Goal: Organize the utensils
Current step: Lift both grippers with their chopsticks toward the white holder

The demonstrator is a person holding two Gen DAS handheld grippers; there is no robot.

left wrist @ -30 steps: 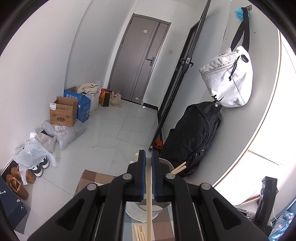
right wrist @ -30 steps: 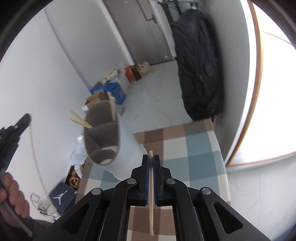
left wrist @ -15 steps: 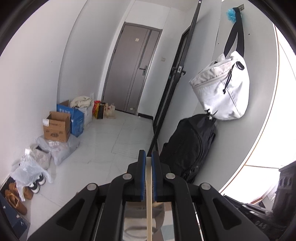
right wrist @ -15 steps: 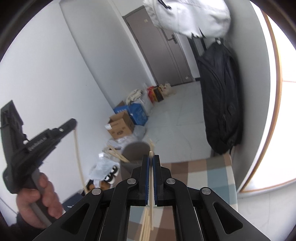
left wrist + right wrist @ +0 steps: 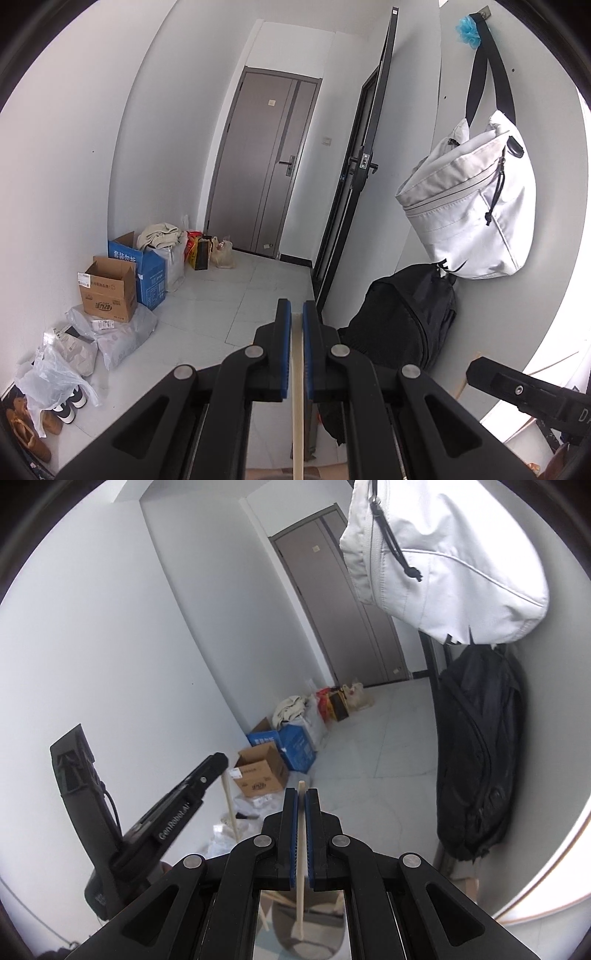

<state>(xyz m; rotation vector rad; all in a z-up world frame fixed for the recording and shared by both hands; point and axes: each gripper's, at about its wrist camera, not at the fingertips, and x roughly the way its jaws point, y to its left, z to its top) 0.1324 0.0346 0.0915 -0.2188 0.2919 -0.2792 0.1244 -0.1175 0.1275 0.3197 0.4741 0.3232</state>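
My left gripper (image 5: 296,314) is shut on a pale wooden chopstick (image 5: 297,398) that runs down between the blue pads. My right gripper (image 5: 302,801) is shut on another chopstick (image 5: 301,853), its lower end hanging over the grey utensil holder (image 5: 314,926) seen below the jaws. More chopsticks (image 5: 264,915) lean in the holder. The left gripper (image 5: 212,766) shows in the right wrist view at the left, with its chopstick (image 5: 231,812) hanging down. The right gripper's finger (image 5: 517,387) shows at the lower right of the left wrist view.
A white bag (image 5: 476,214) hangs on the right wall above a black backpack (image 5: 402,321). Cardboard boxes (image 5: 107,288), plastic bags and shoes (image 5: 26,428) line the left wall. A grey door (image 5: 266,162) stands at the far end of the hallway.
Both grippers have risen and tilted up with their chopsticks. The checked table has dropped out of view. The right chopstick now hangs over the holder's mouth.
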